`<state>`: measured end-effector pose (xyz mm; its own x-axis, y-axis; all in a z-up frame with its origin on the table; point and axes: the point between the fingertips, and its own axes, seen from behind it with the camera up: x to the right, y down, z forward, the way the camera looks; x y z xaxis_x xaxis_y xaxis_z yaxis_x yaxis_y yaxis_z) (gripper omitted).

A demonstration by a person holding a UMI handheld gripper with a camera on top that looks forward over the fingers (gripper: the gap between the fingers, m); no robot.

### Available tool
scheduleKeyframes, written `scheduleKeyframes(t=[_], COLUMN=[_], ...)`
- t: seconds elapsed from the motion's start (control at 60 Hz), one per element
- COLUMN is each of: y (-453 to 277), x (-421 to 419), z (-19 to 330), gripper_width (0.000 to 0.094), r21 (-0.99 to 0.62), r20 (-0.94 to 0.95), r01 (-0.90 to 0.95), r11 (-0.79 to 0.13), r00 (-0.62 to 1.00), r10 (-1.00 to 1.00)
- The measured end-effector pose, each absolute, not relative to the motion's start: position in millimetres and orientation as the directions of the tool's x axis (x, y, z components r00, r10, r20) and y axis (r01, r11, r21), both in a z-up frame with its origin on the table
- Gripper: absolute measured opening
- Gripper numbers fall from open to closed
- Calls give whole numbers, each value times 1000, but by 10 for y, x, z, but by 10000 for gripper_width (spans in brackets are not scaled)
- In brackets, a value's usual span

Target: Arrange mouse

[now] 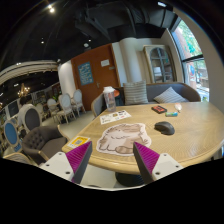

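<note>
A dark computer mouse (164,128) lies on the round wooden table (190,135), to the right of a pale mouse mat with a cat drawing (122,137). My gripper (113,160) hovers before the table's near edge, well short of the mouse. Its two fingers, with magenta pads (146,158), stand wide apart and hold nothing. The mouse mat lies just beyond the fingers; the mouse is farther ahead and to the right.
A small dark red object (158,108) and a printed sheet (114,116) lie farther back on the table. Chairs (36,140) stand to the left, a sofa with cushions (150,93) behind. The table's pedestal base (128,180) shows below its edge.
</note>
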<state>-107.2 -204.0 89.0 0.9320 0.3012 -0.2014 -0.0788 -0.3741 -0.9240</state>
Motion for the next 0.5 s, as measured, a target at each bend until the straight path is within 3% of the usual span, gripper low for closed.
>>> scheduleKeyframes(t=[0.25, 0.5], y=[-1855, -946], x=[-597, 584], z=[646, 308], gripper_width=[845, 842], r21=[-909, -862], r20=[-135, -12], r01=[-34, -8], r11=[-416, -506], r00=[967, 1000], r10=[216, 6])
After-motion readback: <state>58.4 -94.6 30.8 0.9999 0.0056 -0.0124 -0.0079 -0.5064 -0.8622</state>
